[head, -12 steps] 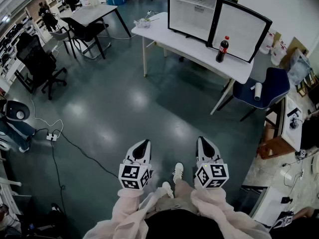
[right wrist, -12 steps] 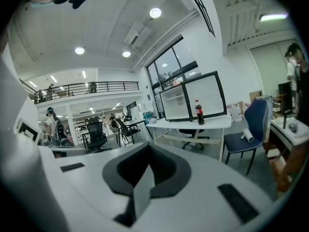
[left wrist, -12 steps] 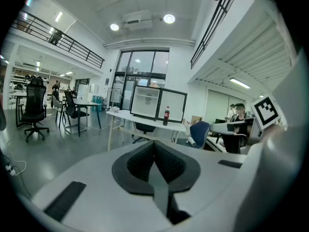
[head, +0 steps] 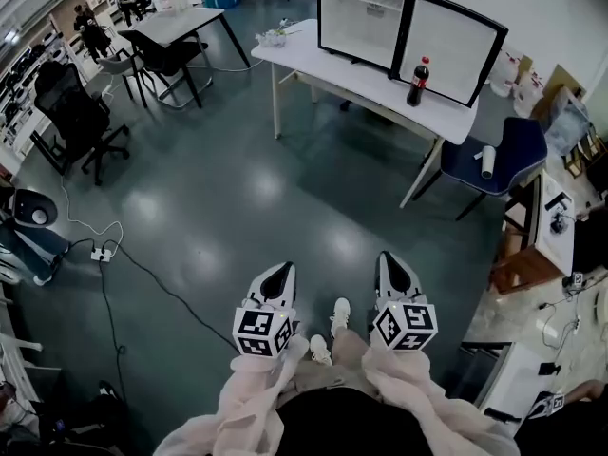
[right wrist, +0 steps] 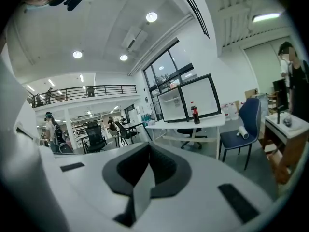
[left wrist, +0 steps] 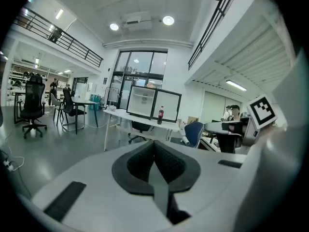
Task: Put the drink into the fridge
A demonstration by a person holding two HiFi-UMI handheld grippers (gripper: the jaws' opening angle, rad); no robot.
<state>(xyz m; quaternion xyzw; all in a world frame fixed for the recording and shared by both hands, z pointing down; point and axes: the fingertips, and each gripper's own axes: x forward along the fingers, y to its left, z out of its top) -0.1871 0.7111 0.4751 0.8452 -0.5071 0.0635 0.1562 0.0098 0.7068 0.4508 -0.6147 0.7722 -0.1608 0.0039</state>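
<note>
Drink bottle (head: 417, 82), dark with a red cap and a red label too small to read, stands upright on the white desk (head: 323, 60), just in front of the open fridge (head: 366, 17). The left tongs (head: 281, 272) and right tongs (head: 388, 260) are both clenched on nothing, side by side and well apart from the desk. Their cubes bear black-and-white square markers.
</note>
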